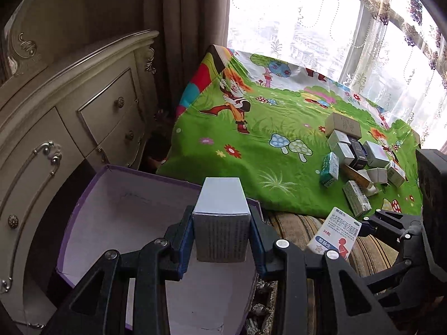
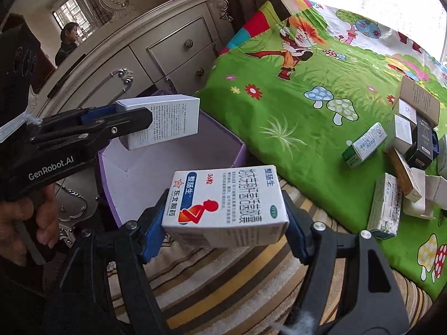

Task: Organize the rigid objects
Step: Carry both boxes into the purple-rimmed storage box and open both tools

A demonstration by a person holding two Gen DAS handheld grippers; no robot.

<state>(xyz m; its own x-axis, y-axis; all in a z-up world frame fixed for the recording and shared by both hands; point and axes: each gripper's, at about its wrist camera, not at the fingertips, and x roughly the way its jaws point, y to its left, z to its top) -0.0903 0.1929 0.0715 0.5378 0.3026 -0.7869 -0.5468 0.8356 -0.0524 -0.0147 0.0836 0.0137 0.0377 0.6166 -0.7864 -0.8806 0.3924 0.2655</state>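
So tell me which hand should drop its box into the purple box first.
Left: its gripper holds the white box right over the purple box. The right gripper's medicine box hangs beside it, over the striped cloth.

**Colours and Patterns on View**

The cloth (image 1: 279, 145) at centre right is bright green, printed with cartoon figures, mushrooms and flowers. The open box (image 1: 117, 223) at lower left is purple outside, pale lilac inside. The carton (image 2: 226, 206) at lower centre is white with blue lettering and a red-orange figure. Cream cabinet (image 1: 69, 117), upper left, has silver trim.

"GenRobot.AI" — left gripper (image 2: 134, 124) housing
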